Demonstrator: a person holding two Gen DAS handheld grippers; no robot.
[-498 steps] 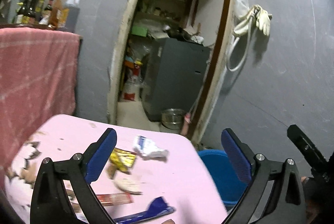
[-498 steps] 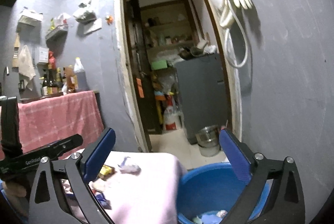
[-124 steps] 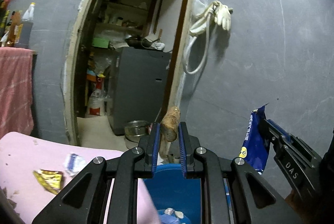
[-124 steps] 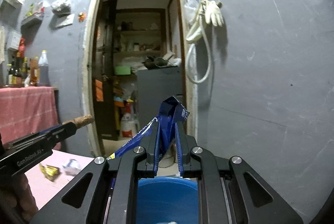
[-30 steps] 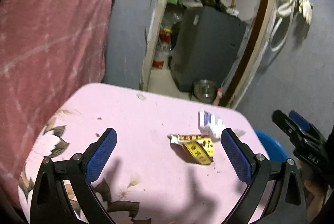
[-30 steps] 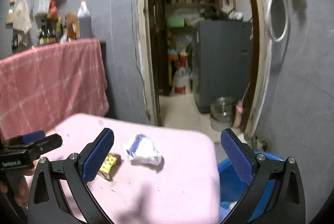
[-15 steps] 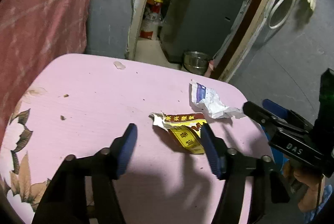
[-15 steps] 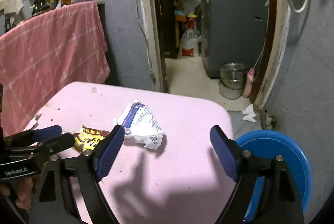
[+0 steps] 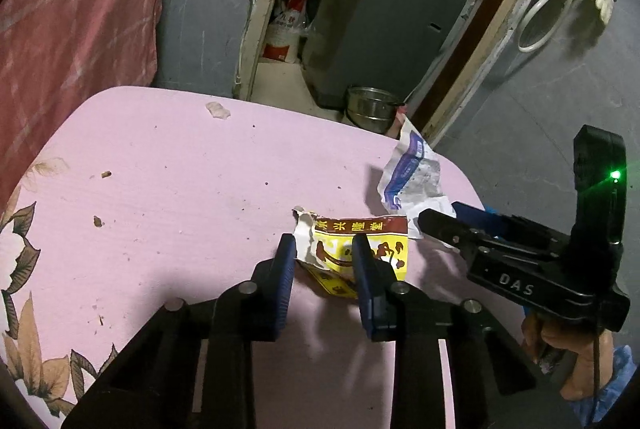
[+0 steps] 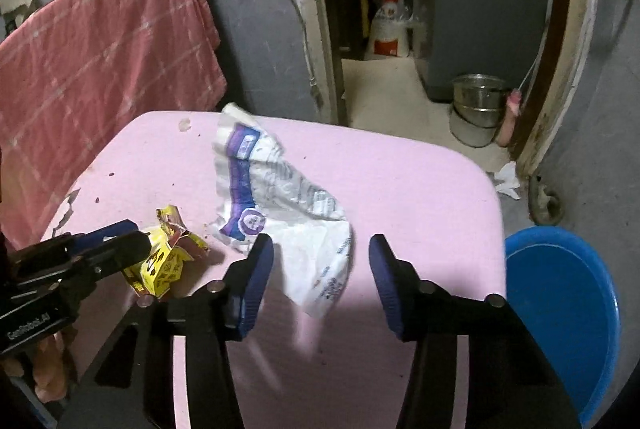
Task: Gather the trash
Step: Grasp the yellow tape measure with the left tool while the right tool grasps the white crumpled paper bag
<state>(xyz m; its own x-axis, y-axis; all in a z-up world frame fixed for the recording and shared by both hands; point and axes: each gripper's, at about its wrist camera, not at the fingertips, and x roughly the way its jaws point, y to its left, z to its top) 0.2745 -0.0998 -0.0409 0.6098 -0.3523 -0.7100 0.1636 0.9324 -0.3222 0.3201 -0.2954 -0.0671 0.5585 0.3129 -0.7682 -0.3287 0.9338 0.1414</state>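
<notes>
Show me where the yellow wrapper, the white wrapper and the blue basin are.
yellow wrapper (image 9: 340,253): left wrist view, printed yellow face.
white wrapper (image 10: 292,197): right wrist view, crumpled middle.
blue basin (image 10: 560,293): right wrist view, inner wall.

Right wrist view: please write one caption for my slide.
Right gripper closing around a white wrapper on the pink table, blue bin beside.

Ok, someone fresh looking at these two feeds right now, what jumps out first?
Two crumpled wrappers on the pink table: a yellow-and-red wrapper between the closing fingers of the left gripper, and a white-and-purple wrapper in front of the closing right gripper. Next, the blue basin on the floor past the table's right edge.
</notes>
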